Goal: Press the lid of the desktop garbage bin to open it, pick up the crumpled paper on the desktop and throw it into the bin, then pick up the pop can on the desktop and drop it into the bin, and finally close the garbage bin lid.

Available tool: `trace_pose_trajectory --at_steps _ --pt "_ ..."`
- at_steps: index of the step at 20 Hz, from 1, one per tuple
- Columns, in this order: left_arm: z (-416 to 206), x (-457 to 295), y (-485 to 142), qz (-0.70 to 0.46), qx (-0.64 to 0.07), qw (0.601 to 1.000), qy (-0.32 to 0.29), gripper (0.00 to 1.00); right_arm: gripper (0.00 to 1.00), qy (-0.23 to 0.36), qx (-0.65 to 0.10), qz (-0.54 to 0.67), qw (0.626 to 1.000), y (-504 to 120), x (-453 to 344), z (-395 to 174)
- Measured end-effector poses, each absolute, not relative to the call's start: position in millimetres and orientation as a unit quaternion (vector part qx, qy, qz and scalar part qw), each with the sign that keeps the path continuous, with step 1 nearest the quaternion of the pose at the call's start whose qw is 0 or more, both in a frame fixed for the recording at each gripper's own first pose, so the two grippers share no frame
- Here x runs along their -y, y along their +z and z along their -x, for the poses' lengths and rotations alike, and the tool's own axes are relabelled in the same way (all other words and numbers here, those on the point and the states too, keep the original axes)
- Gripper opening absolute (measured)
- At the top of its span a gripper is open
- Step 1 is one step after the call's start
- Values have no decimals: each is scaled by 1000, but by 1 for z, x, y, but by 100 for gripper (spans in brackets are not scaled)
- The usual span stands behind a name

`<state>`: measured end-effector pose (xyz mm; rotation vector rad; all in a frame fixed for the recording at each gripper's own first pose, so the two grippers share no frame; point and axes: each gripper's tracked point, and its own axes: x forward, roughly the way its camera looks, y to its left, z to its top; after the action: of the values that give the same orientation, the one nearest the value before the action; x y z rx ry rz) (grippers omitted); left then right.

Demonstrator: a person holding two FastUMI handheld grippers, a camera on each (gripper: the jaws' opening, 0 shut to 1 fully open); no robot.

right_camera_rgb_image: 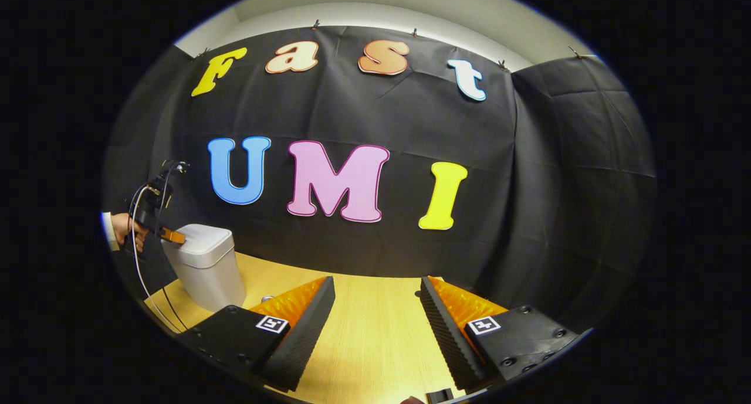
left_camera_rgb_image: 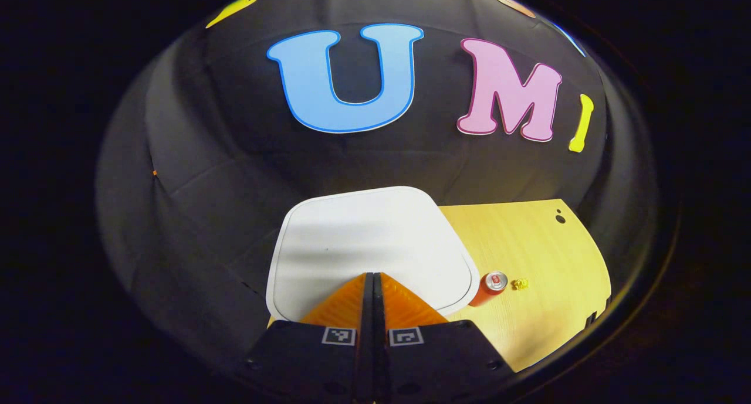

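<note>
With fingers pressed together, the left gripper (left_camera_rgb_image: pixel 373 275) is being set on the bin lid (left_camera_rgb_image: pixel 364 234) for a straight-down press; right gripper (right_camera_rgb_image: pixel 377 310) is held spread, can (left_camera_rgb_image: pixel 489 288) and paper (left_camera_rgb_image: pixel 520 284) waiting beside the bin.

black cloth wall (right_camera_rgb_image: pixel 410 128), pale ceiling strip (right_camera_rgb_image: pixel 381 8) above, light wooden desktop (right_camera_rgb_image: pixel 375 333).

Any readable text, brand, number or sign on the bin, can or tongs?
No readable text.
Pop can: print too small and blurred to read.
Garbage bin lid: plain, no print.
Left tongs and right tongs: square black-and-white markers, coded patterns, not words.
</note>
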<state>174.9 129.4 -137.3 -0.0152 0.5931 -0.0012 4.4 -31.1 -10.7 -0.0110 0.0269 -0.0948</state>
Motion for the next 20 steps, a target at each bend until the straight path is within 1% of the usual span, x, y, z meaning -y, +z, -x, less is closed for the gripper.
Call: trace_pose_trajectory --at_steps 3,5,8,9,10,13,14,17,19,20 --pt "-180 -130 -125 10 -263 965 5 7 94 -44 -21 -1 999 -16 28 -5" --pt "-179 -132 -119 6 -258 966 18 6 94 -42 -26 1 999 -17 27 -6" --pt "-179 -134 -85 -11 -204 979 17 6 94 -37 -21 5 999 -8 24 -9" --pt "-177 -137 -72 -13 -185 982 19 7 91 -34 -21 8 999 -7 22 -10" --pt "-175 -139 -60 -8 -169 985 20 7 94 -31 -23 10 999 -7 19 -11" --pt "-167 -143 -31 17 -126 992 14 7 94 -17 -39 10 999 -7 10 -14" --pt "-165 -144 -25 22 -109 994 8 10 94 -12 -32 11 999 0 7 -16" --pt "-153 -155 -17 24 -84 996 13 11 94 -3 -28 16 999 7 -2 -21" --pt "-142 -157 -7 21 -66 997 16 16 94 8 -35 27 999 4 -10 -28" --pt "-136 -156 -3 21 -57 998 13 23 94 18 -42 30 999 0 -16 -32"
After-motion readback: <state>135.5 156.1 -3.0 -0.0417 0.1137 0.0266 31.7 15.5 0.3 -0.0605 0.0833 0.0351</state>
